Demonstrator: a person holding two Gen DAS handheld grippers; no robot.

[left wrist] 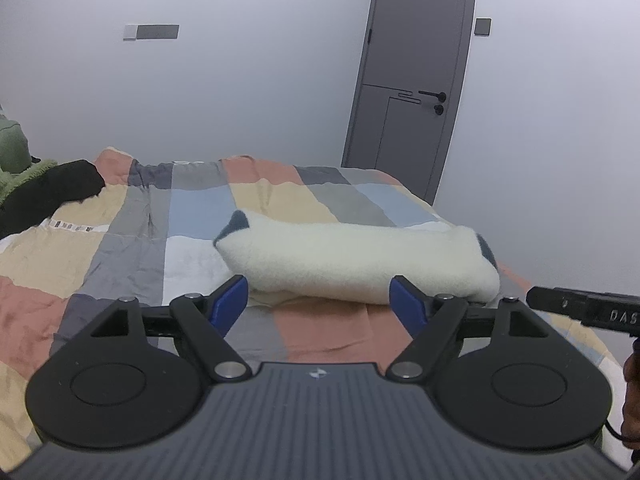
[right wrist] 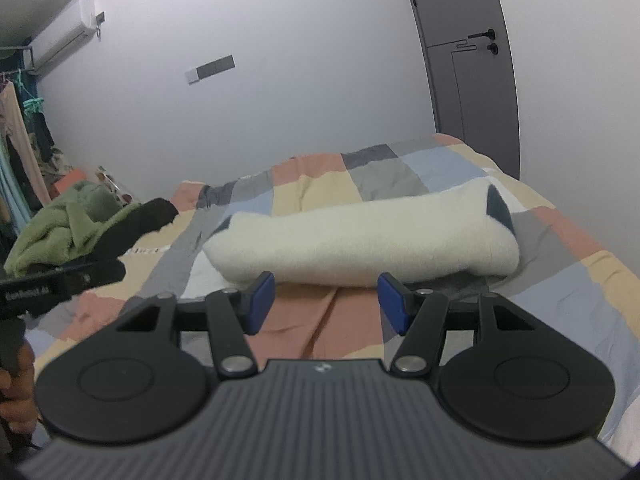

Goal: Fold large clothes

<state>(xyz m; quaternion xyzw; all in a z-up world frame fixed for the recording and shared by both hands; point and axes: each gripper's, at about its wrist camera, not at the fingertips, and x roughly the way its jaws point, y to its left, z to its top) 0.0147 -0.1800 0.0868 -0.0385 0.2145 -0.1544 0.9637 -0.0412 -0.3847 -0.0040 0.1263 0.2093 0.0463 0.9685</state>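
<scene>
A patchwork quilt in salmon, yellow, grey and pale blue squares covers the bed. At its far left corner lies a dark garment against a heap of green fleece. Behind the bed stands a grey door with a black handle. A grey wall panel sits on the pale wall, an air conditioner hangs high at left, and clothes hang on a rack beneath it.
</scene>
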